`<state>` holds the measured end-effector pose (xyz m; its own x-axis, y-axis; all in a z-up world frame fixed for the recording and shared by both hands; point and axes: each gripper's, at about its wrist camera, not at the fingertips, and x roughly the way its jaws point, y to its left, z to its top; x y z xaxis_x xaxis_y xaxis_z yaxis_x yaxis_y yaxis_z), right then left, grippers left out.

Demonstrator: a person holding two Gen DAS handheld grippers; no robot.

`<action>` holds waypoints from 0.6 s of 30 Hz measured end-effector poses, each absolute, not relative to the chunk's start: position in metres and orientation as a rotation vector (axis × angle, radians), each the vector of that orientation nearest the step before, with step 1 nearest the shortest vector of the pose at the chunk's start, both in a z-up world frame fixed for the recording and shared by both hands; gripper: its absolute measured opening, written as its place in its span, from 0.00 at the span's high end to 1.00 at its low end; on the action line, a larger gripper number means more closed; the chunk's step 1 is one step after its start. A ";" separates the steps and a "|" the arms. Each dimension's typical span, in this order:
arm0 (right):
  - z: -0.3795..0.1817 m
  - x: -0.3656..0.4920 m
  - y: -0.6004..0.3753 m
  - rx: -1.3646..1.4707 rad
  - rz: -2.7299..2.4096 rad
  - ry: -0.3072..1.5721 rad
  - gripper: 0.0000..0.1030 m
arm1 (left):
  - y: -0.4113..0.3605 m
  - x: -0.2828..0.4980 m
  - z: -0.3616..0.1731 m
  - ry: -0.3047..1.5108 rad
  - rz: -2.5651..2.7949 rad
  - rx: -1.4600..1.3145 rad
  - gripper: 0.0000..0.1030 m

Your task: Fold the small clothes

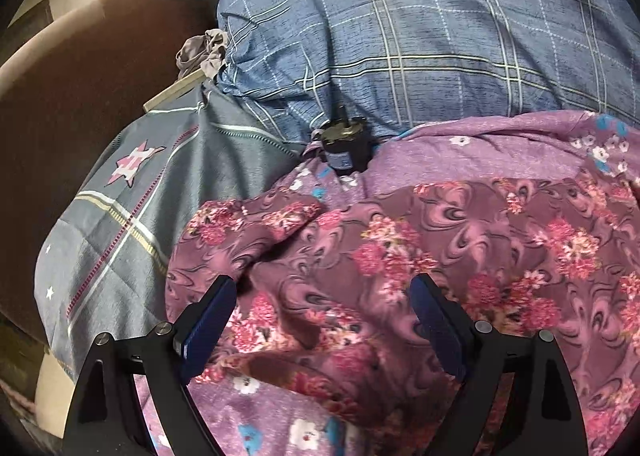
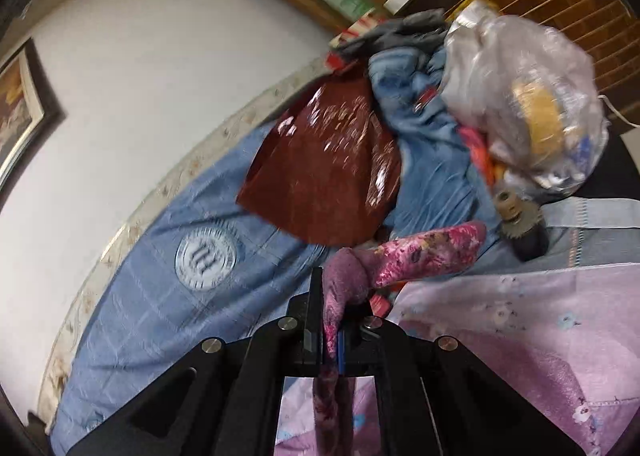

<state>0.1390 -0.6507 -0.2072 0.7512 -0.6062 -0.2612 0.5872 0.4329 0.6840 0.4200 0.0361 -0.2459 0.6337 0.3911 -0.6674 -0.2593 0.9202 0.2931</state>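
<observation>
A purple garment with pink flowers [image 1: 400, 256] lies rumpled on a lilac floral sheet [image 1: 500, 147] on the bed. My left gripper [image 1: 324, 296] is open just above the garment, its blue-padded fingers [image 1: 212, 316] spread wide with nothing between them. My right gripper [image 2: 330, 320] is shut on an edge of the same flowered garment [image 2: 424, 252], which rises from the jaws and hangs over them, lifted off the bed.
A blue plaid pillow [image 1: 400, 35] and a grey star-print cover [image 1: 132, 191] lie behind. A small dark motor-like part [image 1: 344, 147] sits at the pillow's foot. A shiny brown bag [image 2: 324, 171], a clear plastic bag [image 2: 528, 103] and heaped clothes fill the far bed. A white wall is at left.
</observation>
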 end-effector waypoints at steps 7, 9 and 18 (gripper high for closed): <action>-0.190 0.236 -0.514 0.557 -0.329 0.211 0.96 | 0.044 0.415 -0.231 0.786 0.360 0.072 0.14; -0.202 0.270 -0.454 0.486 -0.160 0.321 0.93 | 0.049 0.416 -0.228 0.784 0.361 0.044 0.14; -0.312 0.354 -0.260 0.558 0.563 0.981 0.36 | 0.088 0.418 -0.218 0.780 0.381 -0.099 0.14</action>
<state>0.3538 -0.2601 -0.3116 0.4410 0.6645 -0.6033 -0.1857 0.7252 0.6631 0.4178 0.0879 -0.2179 0.6463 0.2978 -0.7025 -0.3705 0.9274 0.0522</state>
